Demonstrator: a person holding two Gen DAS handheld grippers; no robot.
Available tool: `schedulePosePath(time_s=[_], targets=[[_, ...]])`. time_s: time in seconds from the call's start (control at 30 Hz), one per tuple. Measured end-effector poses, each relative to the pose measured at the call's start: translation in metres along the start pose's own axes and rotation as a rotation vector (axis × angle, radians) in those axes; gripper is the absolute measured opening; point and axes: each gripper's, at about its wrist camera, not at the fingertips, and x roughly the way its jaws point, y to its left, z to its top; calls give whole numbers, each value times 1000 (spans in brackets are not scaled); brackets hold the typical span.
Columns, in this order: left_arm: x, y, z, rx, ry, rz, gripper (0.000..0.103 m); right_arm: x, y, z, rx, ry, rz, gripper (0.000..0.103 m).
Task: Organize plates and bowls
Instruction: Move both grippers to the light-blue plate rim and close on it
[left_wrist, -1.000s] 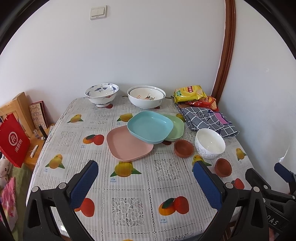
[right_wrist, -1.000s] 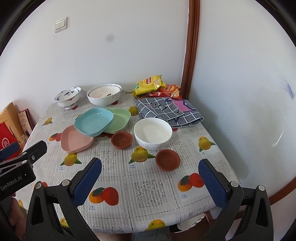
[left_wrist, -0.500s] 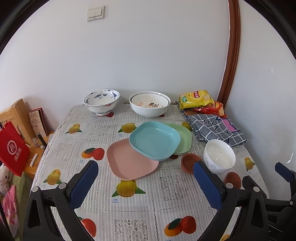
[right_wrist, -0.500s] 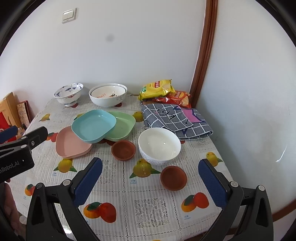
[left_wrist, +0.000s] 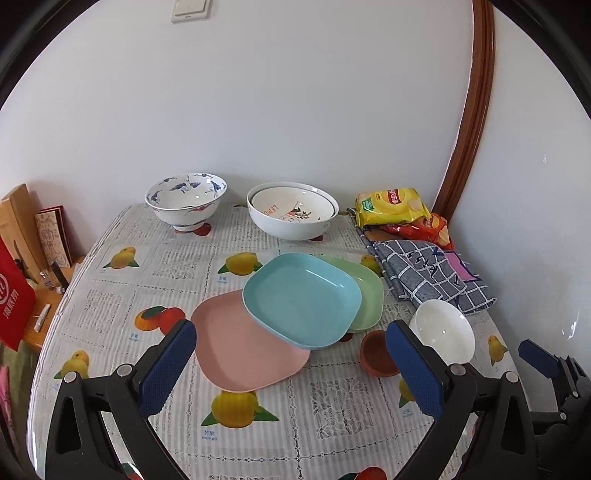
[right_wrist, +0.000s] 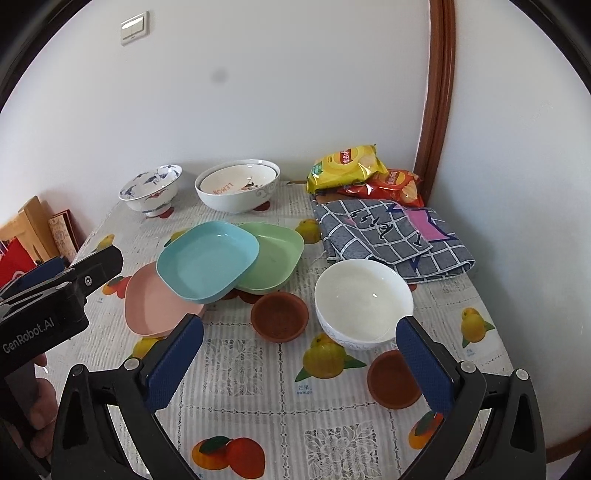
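Observation:
A blue plate lies tilted across a pink plate and a green plate in the table's middle. A plain white bowl and two small brown dishes sit to their right. A blue-patterned bowl and a large white bowl stand at the back. My left gripper is open and empty above the pink plate's near edge. My right gripper is open and empty, near the white bowl.
Yellow and red snack bags and a folded checked cloth lie at the back right by the wall corner. A red bag and wooden items stand off the table's left edge. The fruit-print tablecloth covers the table.
Both grippers have moved forward and closer to the dishes, which now appear larger. Both stay open. No dish has moved.

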Motion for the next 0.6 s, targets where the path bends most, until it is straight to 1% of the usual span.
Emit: schedulePosePath(time_s=[0.1, 0.2, 0.27, 0.37, 0.47, 0.53, 0.6], targets=[[16, 4, 3, 11, 45, 37, 103, 12, 6, 4, -15, -1, -1, 102], [30, 15, 3, -19, 65, 35, 103, 29, 10, 11, -17, 19, 10, 102], [40, 21, 4, -27, 85, 52, 103, 41, 13, 15, -21, 40, 33, 100], [55, 31, 5, -42, 105, 63, 103, 57, 13, 22, 4, 35, 37, 100], [69, 38, 5, -59, 121, 85, 103, 75, 13, 31, 14, 52, 59, 98], [81, 42, 7, -67, 142, 91, 103, 86, 14, 34, 15, 62, 65, 91], [91, 45, 9, -77, 152, 91, 102, 97, 15, 37, 17, 76, 70, 85]])
